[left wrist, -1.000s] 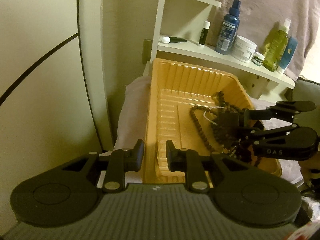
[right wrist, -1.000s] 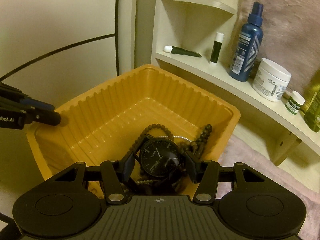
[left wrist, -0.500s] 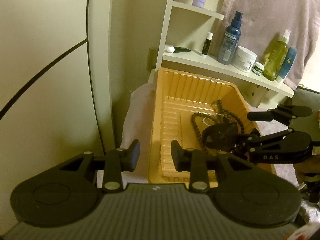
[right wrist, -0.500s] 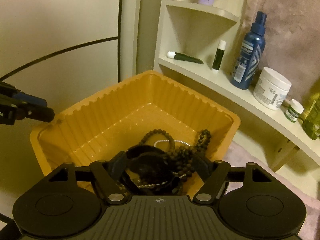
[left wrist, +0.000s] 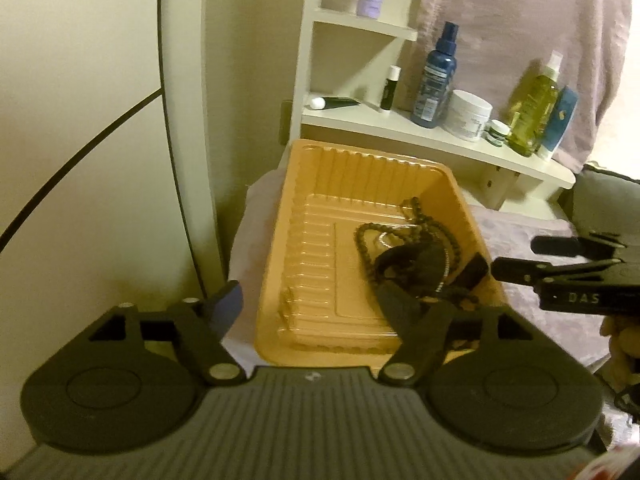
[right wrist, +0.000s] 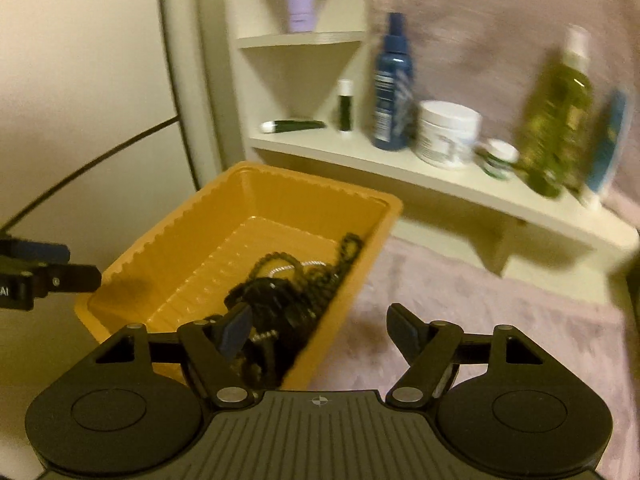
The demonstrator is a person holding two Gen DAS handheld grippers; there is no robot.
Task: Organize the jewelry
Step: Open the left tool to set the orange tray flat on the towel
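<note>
An orange plastic tray [left wrist: 304, 240] [right wrist: 192, 232] sits on a pink cloth. A black watch [left wrist: 404, 268] [right wrist: 276, 304] lies in its near right part, on dark bead necklaces [left wrist: 424, 216] [right wrist: 348, 244] and a thin silver chain [right wrist: 288, 268]. My left gripper [left wrist: 312, 304] is open and empty above the tray's near end. My right gripper [right wrist: 320, 326] is open and empty, over the tray's right rim and the cloth. It also shows in the left wrist view [left wrist: 516, 258], right of the tray.
A white corner shelf [right wrist: 400, 168] behind the tray carries a blue bottle [right wrist: 392, 80], a white jar [right wrist: 448, 132], a yellow-green bottle [right wrist: 556, 120], a lip balm stick [right wrist: 345, 106] and a small tube [right wrist: 292, 125]. A cream wall [left wrist: 80, 120] stands at the left. Pink cloth [right wrist: 480, 312] lies right of the tray.
My right gripper has opened and let go of the watch, which now lies in the tray, and has drawn back to the right. My left gripper has opened wide and backed away slightly.
</note>
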